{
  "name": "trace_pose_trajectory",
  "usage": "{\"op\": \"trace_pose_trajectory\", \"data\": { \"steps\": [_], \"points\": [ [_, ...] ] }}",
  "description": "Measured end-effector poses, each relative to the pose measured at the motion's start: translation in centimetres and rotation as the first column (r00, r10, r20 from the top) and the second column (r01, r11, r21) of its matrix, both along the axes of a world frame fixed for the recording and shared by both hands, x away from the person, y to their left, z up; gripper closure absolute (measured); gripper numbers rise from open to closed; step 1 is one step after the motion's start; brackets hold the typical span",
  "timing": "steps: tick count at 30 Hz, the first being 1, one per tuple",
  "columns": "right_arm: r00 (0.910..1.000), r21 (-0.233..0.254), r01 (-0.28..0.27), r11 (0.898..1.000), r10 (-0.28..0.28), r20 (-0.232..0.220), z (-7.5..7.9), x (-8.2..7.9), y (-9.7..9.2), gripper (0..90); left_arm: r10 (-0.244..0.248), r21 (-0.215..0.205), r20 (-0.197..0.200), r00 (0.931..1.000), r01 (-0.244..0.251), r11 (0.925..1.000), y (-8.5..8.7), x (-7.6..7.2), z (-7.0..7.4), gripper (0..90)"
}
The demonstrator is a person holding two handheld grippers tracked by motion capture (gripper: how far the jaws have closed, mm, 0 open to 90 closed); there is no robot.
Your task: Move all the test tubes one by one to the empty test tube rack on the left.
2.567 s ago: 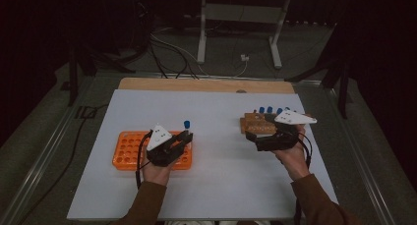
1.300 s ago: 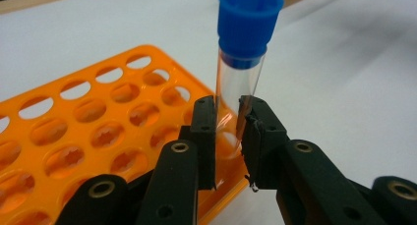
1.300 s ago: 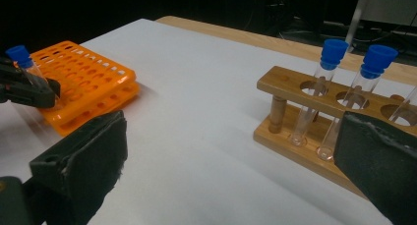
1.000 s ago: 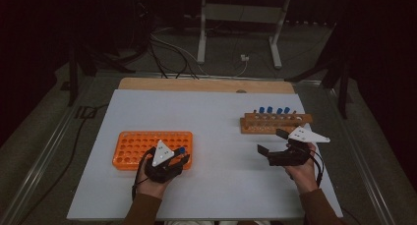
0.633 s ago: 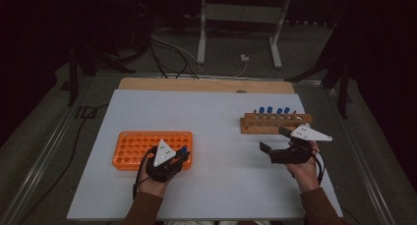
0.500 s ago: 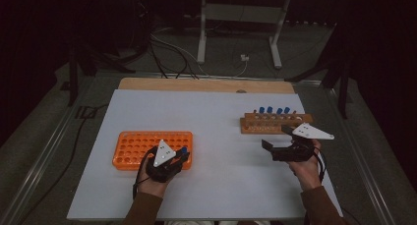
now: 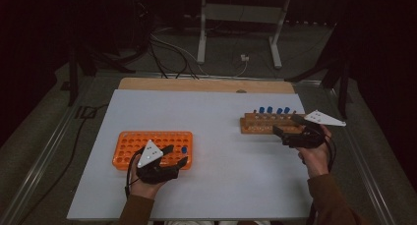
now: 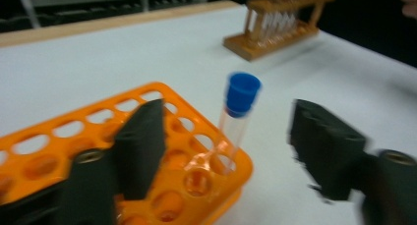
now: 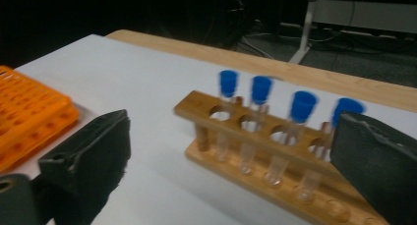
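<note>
left gripper (image 8: 223, 151): fingers have just been opening, now wide, clear of blue-capped tube (image 8: 237, 118) standing in corner hole of orange rack (image 8: 64, 141) | right gripper (image 9: 231, 161): fingers wide, empty, just short of wooden rack (image 9: 275, 151) holding four blue-capped tubes | bench (image 7: 211, 117): orange rack at 8 o'clock, wooden rack at 2 o'clock
</note>
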State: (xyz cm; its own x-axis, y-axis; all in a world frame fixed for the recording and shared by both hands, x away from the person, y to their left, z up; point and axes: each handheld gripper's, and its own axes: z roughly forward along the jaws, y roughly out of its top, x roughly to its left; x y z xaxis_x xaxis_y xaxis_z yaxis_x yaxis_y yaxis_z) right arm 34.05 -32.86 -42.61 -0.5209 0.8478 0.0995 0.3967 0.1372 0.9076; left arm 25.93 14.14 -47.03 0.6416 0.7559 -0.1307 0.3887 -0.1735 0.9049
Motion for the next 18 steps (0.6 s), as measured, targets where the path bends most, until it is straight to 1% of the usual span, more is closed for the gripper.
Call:
{"op": "trace_pose_trajectory", "data": {
  "steps": [2, 4, 5, 7, 9, 10, 13, 14, 15, 18],
  "points": [
    [0.9998, 0.003, 0.018, 1.000, -0.018, -0.010, 0.0, 0.5, -0.4, 2.8, 0.026, -0.016, 0.009, 0.9996, -0.026, 0.9995, 0.5, 0.1, 0.2, 18.4],
    [0.9993, -0.009, 0.034, 0.999, -0.034, -0.013, -0.1, 1.0, -0.7, 3.8, 0.046, -0.015, 0.018, 0.9988, -0.045, 0.9989, 0.9, 0.2, 0.2, 15.8],
    [0.9991, -0.018, 0.039, 0.999, -0.039, -0.016, -0.1, 1.3, -0.9, 5.8, 0.066, -0.016, 0.016, 0.9977, -0.065, 0.9977, 1.1, 0.4, 0.2, 13.5],
    [0.9987, -0.016, 0.038, 0.999, -0.039, -0.034, -0.4, 1.9, -1.3, 7.7, 0.095, -0.027, 0.010, 0.9954, -0.095, 0.9951, 1.6, 0.6, 0.0, 8.4],
    [0.9981, -0.021, 0.046, 0.999, -0.046, -0.041, -0.7, 2.4, -1.6, 10.2, 0.122, -0.022, 0.009, 0.9925, -0.122, 0.9923, 1.9, 0.8, 0.0, 1.4],
    [0.9978, -0.026, 0.050, 0.998, -0.051, -0.041, -0.8, 2.6, -1.8, 13.0, 0.129, -0.031, 0.013, 0.9915, -0.129, 0.9912, 2.0, 0.8, 0.0, 1.3],
    [0.9962, -0.044, 0.069, 0.997, -0.071, -0.051, -1.1, 3.2, -2.1, 17.5, 0.159, -0.031, 0.011, 0.9871, -0.159, 0.9868, 2.3, 0.9, 0.0, 0.8],
    [0.9943, -0.045, 0.077, 0.996, -0.080, -0.070, -1.3, 3.5, -2.3, 21.8, 0.167, -0.034, 0.008, 0.9859, -0.167, 0.9854, 2.4, 1.0, -0.1, 0.8],
    [0.9926, -0.052, 0.092, 0.994, -0.096, -0.074, -1.5, 3.7, -2.5, 25.4, 0.172, -0.037, 0.003, 0.9850, -0.172, 0.9844, 2.5, 1.0, -0.2, 0.8],
    [0.9880, -0.046, 0.123, 0.991, -0.126, -0.089, -2.0, 4.2, -3.0, 37.1, 0.184, -0.045, -0.001, 0.9829, -0.184, 0.9819, 2.7, 1.1, -0.3, 0.9]
  ]
}}
